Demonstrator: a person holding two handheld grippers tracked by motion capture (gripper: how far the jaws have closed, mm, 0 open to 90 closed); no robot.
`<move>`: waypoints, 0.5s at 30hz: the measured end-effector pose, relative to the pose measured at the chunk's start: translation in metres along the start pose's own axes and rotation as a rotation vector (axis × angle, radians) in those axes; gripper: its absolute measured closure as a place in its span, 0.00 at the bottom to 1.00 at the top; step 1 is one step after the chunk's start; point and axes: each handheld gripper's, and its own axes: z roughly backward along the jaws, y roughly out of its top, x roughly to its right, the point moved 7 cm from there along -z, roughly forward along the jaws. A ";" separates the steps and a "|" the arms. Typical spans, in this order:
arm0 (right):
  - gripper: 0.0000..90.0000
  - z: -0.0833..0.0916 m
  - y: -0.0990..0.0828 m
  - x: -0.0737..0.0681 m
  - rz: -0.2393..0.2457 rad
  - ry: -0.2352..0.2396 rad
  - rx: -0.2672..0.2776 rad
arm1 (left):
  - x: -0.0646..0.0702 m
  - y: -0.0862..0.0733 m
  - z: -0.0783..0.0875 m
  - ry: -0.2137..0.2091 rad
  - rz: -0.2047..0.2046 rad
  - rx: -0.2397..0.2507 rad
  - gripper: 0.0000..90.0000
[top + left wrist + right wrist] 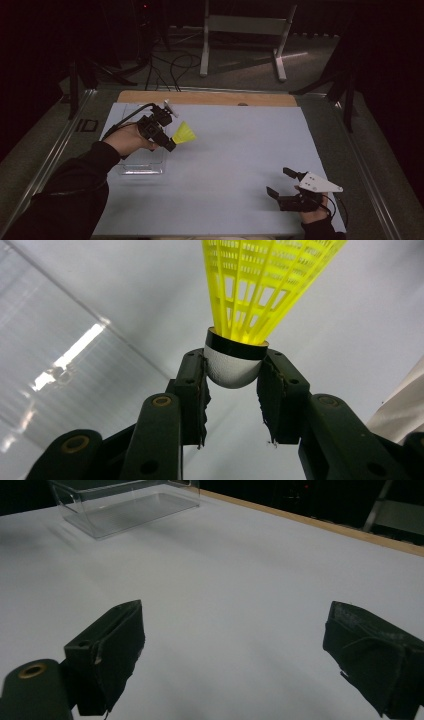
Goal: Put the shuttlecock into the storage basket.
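A yellow shuttlecock [184,134] with a white cork head hangs above the pale sheet, just right of a clear plastic box [142,162]. My left gripper [171,145] is shut on that cork; in the left gripper view both pads press the white head of the shuttlecock [234,367] while the yellow skirt fans upward. The box's clear wall [60,365] lies to the left there. My right gripper [281,182] rests low at the sheet's front right with its jaws wide apart. In the right gripper view my right gripper [235,652] holds nothing, and its black pads [117,645] frame bare sheet.
The clear box [125,502] sits at the sheet's left side. A wooden table edge [207,97] runs along the back, with a white frame stand [245,30] and cables on the floor beyond. A metal rail [372,170] borders the right side.
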 end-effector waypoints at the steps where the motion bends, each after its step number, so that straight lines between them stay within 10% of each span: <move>1: 0.11 0.000 0.000 0.000 -0.003 0.001 0.001 | -0.002 -0.001 0.002 0.005 -0.004 -0.002 0.73; 15: 0.11 -0.002 -0.002 0.000 -0.004 0.010 -0.007 | -0.026 -0.010 0.027 0.041 0.055 0.045 0.73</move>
